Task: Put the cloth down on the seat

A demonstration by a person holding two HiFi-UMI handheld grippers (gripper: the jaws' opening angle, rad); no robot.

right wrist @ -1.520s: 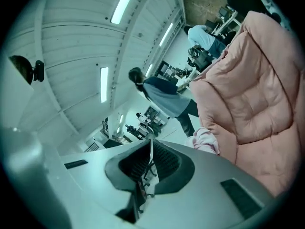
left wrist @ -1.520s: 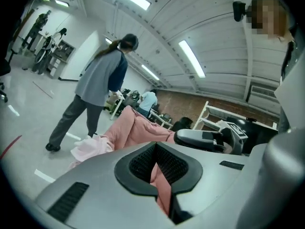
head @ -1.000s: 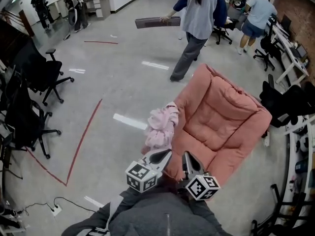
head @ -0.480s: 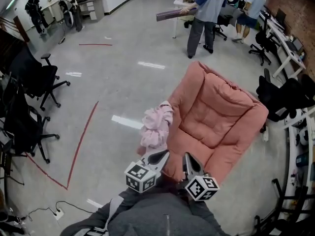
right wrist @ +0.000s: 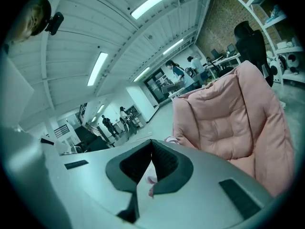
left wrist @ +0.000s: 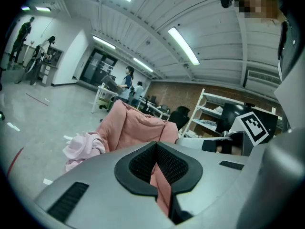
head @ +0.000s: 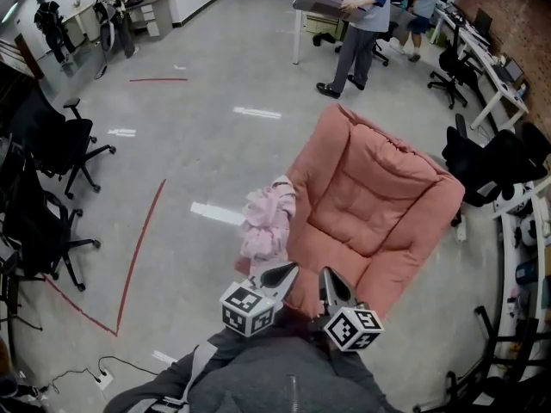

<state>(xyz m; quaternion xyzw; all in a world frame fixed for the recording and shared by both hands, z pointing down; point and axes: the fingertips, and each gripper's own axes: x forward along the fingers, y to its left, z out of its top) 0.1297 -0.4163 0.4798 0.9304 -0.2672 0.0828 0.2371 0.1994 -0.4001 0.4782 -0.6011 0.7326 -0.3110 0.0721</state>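
Head view: cloth point(head: 267, 226) on seat point(head: 379, 205) arm; right gripper view barely shows it; both jaws closed.

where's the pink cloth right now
In the head view the pink cloth is bunched on the picture-left arm of the pink armchair, just beyond the left gripper, not on the seat.

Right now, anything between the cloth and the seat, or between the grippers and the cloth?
Nothing visible. The cloth is draped over the armrest, beside the bare seat. The left gripper and right gripper, both shut, hang near the seat's front edge, with open air up to the cloth.
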